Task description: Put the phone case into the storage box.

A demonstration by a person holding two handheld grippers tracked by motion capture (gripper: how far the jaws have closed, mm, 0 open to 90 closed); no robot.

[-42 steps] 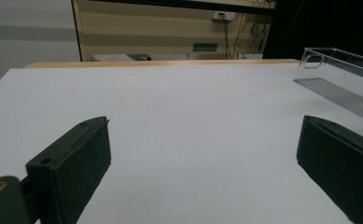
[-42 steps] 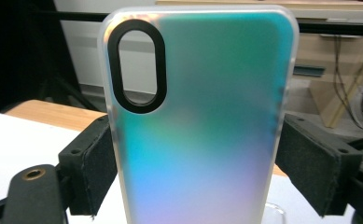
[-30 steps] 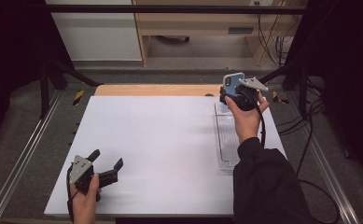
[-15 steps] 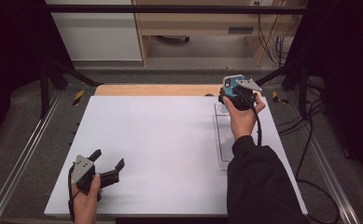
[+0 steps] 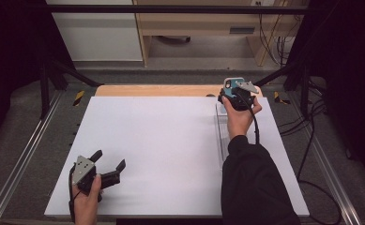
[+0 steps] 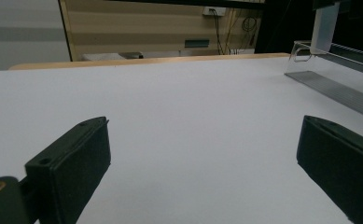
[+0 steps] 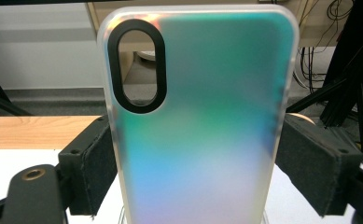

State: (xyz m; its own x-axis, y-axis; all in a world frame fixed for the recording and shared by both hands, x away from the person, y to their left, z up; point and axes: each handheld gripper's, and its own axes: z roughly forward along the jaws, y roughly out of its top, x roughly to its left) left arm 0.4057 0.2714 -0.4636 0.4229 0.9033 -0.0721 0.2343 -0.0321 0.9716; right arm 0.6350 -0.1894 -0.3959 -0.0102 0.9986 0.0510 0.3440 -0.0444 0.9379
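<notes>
Two grippers are at work over a white bench point(image 5: 171, 140). The right gripper point(image 5: 232, 93), held up at the far right part of the bench, is pinching a phone case point(image 7: 202, 121) by its long edges: in the right gripper view both black pads press against the sides of the case, one on each side. The case stands upright between the jaws, its frosted back glowing teal toward the top and pale violet lower down, with a black-rimmed oval camera cutout point(image 7: 139, 65) in the upper left corner as that view shows it. From the high view the case point(image 5: 230, 85) shows as a small blue patch at the front of that gripper, just beyond the person's right hand point(image 5: 240, 117).

Directly below and just behind the right gripper lies a clear plastic tray point(image 5: 222, 131), long and narrow, running back toward the person along the dark sleeve point(image 5: 255, 187). In the left gripper view the same tray point(image 6: 338, 88) sits far off to the right of the jaws, and the case point(image 6: 326, 25) hangs above its far end.

The left gripper point(image 5: 109, 165) is low over the near left part of the bench, jaws spread wide with bare white surface between them; whether it touches the bench I cannot tell. It is well apart from the tray and the case.
</notes>
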